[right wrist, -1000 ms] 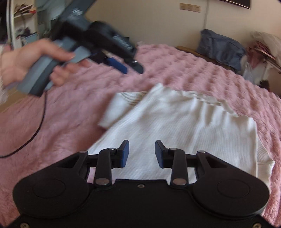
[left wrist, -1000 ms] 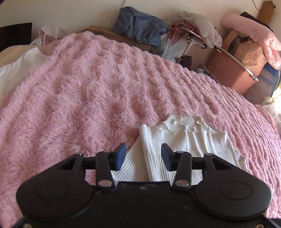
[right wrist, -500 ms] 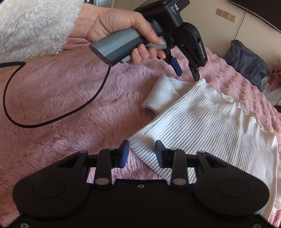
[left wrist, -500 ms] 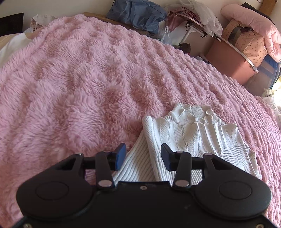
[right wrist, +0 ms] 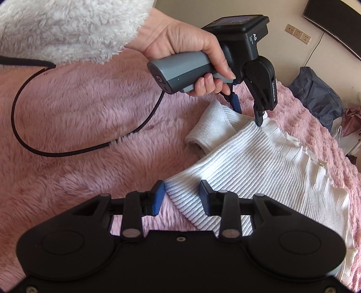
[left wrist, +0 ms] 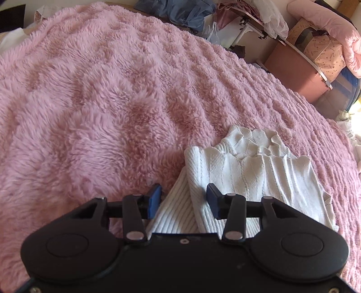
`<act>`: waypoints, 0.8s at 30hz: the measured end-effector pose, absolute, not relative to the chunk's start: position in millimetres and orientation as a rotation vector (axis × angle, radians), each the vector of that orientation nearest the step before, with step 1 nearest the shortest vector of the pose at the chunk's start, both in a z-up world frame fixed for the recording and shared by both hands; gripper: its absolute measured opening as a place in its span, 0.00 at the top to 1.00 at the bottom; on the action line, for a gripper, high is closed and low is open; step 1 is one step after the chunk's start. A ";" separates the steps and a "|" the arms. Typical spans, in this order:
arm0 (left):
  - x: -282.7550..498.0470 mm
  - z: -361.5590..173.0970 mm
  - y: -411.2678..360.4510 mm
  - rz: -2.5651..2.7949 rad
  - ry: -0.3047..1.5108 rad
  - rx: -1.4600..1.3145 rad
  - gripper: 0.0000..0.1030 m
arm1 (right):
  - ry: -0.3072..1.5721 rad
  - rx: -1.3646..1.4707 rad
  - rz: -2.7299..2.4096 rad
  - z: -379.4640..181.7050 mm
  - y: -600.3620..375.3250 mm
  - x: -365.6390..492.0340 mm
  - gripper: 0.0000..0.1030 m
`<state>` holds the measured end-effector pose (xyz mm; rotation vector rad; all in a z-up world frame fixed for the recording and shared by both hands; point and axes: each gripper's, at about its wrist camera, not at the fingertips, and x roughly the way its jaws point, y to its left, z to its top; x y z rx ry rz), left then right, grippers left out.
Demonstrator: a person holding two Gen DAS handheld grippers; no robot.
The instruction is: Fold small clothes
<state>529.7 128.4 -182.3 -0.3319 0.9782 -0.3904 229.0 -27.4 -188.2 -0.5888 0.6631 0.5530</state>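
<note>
A small white ribbed sweater (left wrist: 252,178) with a ruffled collar lies flat on a fluffy pink blanket (left wrist: 101,101). My left gripper (left wrist: 183,199) is open, its blue pads straddling the shoulder edge where the short sleeve folds under. In the right wrist view the sweater (right wrist: 270,171) shows with its sleeve (right wrist: 209,130) sticking out, and the left gripper (right wrist: 248,110) hovers open over the shoulder, one fingertip touching the cloth. My right gripper (right wrist: 180,196) is open over the sweater's bottom corner.
A black cable (right wrist: 56,146) trails from the left gripper across the blanket. Beyond the bed's far edge lie a blue garment (left wrist: 187,11), a folding rack with clothes (left wrist: 259,20), a brown box (left wrist: 297,65) and pink bedding (left wrist: 327,29).
The left gripper has come down from above the bed to the sweater's shoulder. The right gripper has shifted left and down to the sweater's bottom corner. Both stay open.
</note>
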 end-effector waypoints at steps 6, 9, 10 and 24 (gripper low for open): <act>537.2 -182.5 120.0 -0.440 1.013 -0.333 0.59 | 0.643 -0.610 0.527 -192.5 -23.4 230.1 0.66; 540.7 -182.7 118.6 -0.430 1.014 -0.338 0.61 | 0.602 -0.670 0.518 -195.1 -17.7 226.5 0.66; 541.7 -183.1 118.8 -0.428 1.016 -0.342 0.63 | 0.601 -0.676 0.523 -195.7 -16.6 225.6 0.66; 537.3 -162.6 130.0 -0.421 1.031 -0.545 0.93 | 0.614 -0.486 0.515 -170.4 -38.5 227.2 0.88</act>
